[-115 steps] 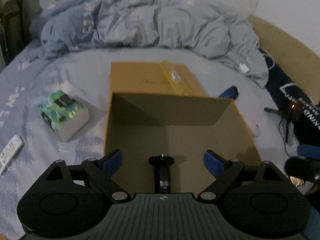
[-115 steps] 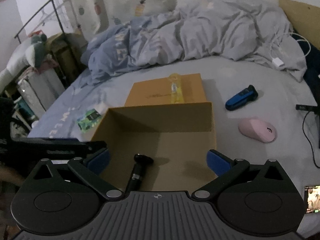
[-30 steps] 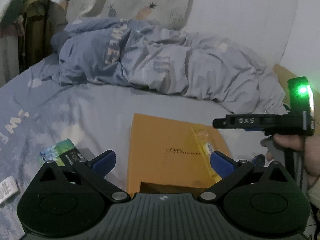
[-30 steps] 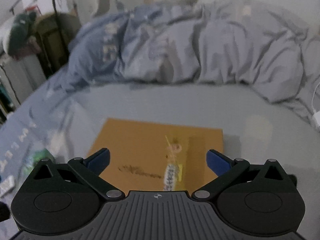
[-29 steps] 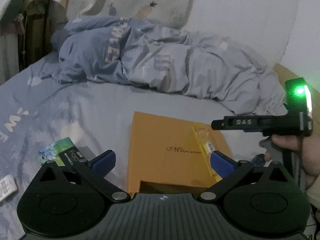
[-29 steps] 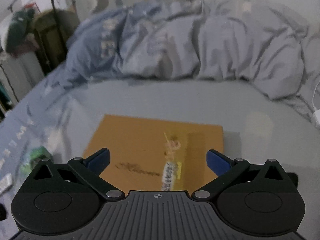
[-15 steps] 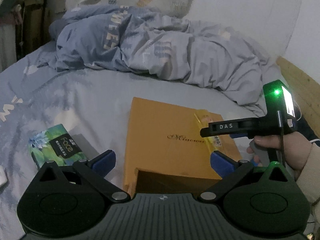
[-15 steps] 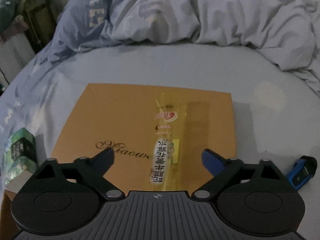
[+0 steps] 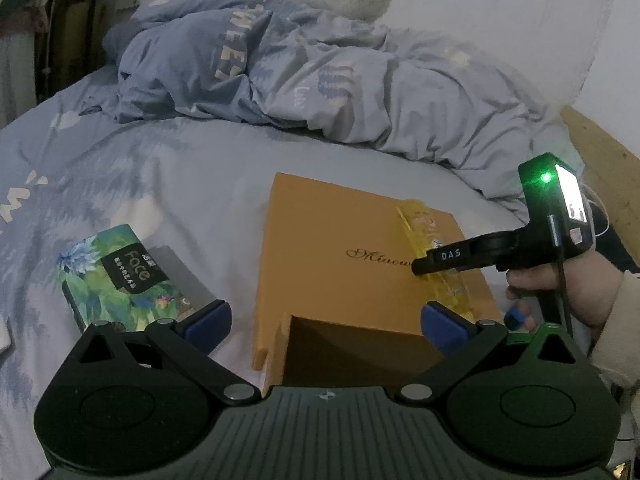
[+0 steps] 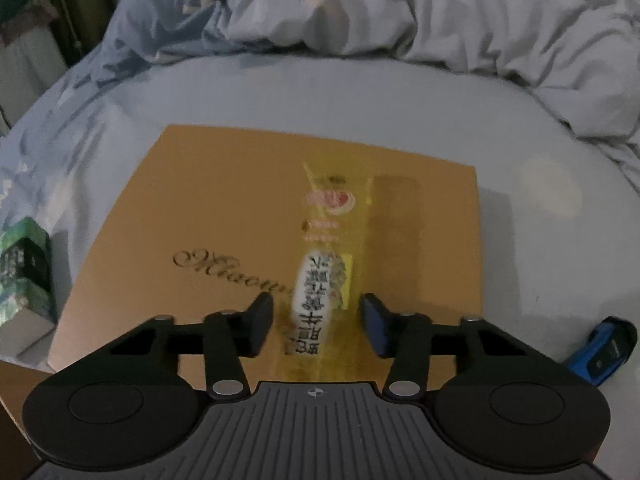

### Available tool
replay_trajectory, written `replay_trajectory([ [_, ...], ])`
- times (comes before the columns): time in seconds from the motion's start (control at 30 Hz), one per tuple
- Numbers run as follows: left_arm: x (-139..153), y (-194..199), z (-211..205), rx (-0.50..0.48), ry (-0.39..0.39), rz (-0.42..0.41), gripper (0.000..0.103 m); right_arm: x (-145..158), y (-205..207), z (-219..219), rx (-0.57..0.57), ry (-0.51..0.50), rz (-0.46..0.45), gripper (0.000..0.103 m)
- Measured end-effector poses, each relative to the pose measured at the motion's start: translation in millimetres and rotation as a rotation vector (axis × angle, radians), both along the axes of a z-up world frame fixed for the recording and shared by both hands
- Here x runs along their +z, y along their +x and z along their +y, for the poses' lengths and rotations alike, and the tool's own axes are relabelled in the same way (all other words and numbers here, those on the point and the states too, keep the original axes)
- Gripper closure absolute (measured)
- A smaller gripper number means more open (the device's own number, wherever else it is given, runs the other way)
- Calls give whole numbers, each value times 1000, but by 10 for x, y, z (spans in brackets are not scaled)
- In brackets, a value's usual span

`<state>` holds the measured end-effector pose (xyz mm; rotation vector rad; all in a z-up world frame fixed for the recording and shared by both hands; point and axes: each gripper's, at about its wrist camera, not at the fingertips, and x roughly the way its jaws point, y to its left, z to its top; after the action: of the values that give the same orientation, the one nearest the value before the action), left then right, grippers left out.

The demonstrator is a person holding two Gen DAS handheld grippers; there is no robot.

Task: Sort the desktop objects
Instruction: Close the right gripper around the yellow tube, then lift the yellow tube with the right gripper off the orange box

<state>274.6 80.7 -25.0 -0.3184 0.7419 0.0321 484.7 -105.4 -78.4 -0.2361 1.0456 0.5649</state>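
Observation:
A clear yellow bottle with a white label lies on the orange box lid. My right gripper is down over its near end. The jaws are closing, with the bottle between them and the pads at its sides. In the left wrist view a hand holds that gripper, whose black finger rests against the bottle. My left gripper stands open above the open orange box, with nothing gripped.
A green tissue pack lies left of the box on the blue bedsheet. A blue handheld device lies to the right of the lid. A crumpled duvet fills the back. A wooden board stands at the far right.
My right gripper has come down onto the lid and its jaws have narrowed from wide open to the bottle's sides. My left gripper has sunk slightly and stays open.

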Motion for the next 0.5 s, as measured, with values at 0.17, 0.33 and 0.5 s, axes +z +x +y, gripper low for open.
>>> replay_trajectory([
  [0.17,-16,-19,12,4,-8,4,0,-15,0,14,18,-9,-9,56],
  [0.33,-25,-32,31,13,-17,9,0,-18,13,13,22,-5,-12,57],
  [0.5,-20,-50,49,17,-19,16,0,-22,9,0,27,9,-17,58],
])
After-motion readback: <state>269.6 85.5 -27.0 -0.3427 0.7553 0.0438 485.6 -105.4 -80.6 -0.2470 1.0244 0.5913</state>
